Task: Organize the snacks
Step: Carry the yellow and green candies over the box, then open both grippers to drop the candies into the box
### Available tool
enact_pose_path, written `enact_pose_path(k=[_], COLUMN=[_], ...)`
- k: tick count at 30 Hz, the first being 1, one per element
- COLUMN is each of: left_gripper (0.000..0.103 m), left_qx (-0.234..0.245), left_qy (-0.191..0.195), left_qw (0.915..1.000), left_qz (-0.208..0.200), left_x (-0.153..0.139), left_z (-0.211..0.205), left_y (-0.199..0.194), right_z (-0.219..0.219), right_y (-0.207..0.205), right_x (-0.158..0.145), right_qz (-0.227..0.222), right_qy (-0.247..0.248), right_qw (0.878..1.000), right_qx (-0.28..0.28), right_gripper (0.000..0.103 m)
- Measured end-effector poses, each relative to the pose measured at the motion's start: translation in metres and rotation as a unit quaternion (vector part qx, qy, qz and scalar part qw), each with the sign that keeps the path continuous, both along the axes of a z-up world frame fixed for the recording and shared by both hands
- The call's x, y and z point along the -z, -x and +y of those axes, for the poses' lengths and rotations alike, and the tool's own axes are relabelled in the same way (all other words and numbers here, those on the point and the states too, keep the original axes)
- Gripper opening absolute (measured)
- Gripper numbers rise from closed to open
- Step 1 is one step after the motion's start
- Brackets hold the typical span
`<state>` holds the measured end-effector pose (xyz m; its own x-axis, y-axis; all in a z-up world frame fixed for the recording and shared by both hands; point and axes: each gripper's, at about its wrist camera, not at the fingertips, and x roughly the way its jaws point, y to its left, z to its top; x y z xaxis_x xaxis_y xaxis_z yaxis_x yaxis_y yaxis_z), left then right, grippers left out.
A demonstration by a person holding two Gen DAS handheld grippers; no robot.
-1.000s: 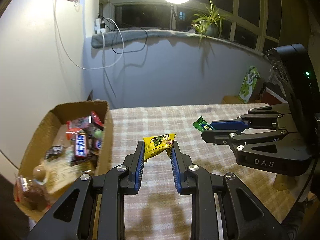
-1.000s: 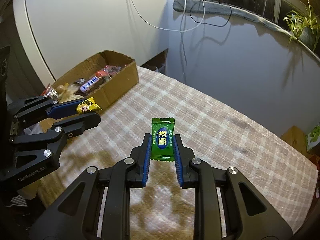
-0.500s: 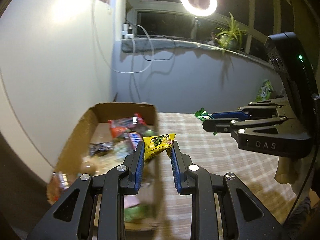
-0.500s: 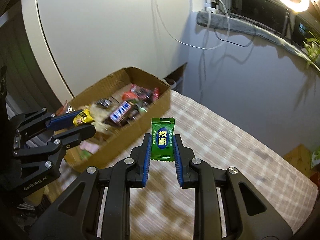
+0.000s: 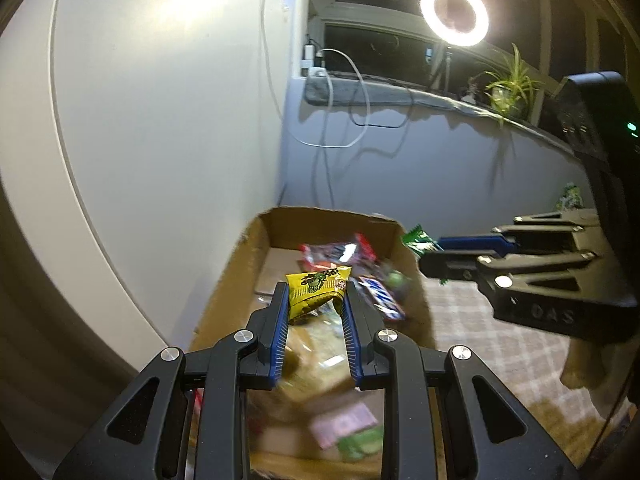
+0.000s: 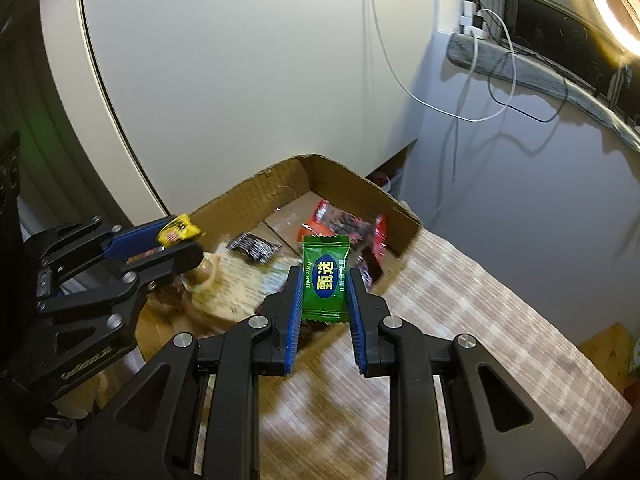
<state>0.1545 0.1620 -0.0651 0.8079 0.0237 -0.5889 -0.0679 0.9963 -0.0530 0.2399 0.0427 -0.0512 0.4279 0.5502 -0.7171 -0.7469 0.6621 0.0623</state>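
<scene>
So both tools have swung over from the desk to the cardboard box (image 6: 352, 188). Left tool (image 5: 316, 300) clamps the yellow packet (image 5: 316, 288) right above the pile; right tool (image 6: 325, 292), clamping the green candy (image 6: 325, 276), hangs over the box's near-right edge.

Yellow packet (image 5: 318, 289), green packet (image 6: 325, 277)

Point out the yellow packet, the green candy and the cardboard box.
yellow packet (image 5: 316, 288), left wrist view, printed front.
green candy (image 6: 326, 278), right wrist view, blue oval label.
cardboard box (image 6: 340, 184), right wrist view, far wall.
</scene>
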Motion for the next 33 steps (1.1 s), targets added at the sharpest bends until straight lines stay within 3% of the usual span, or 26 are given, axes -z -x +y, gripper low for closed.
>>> enact_pose_path(k=[15, 25, 33], left_gripper=[0.024, 0.027, 0.041], left_qx=[-0.021, -0.026, -0.034], left_qy=[-0.006, -0.005, -0.006], left_qw=[0.9997, 0.9994, 0.9992], left_qz=[0.015, 0.020, 0.019], left_x=[0.004, 0.004, 0.002], left_z=[0.017, 0.019, 0.022], left_y=[-0.042, -0.049, -0.049], right_z=[0.025, 0.031, 0.030], right_y=[-0.032, -0.043, -0.042], right_x=[0.013, 0.022, 0.024], right_qz=[0.015, 0.027, 0.027], right_qy=[0.006, 0.010, 0.011], right_qw=[1.000, 1.000, 1.000], right_qx=[0.012, 0.009, 0.008], right_gripper=[0.022, 0.022, 0.023])
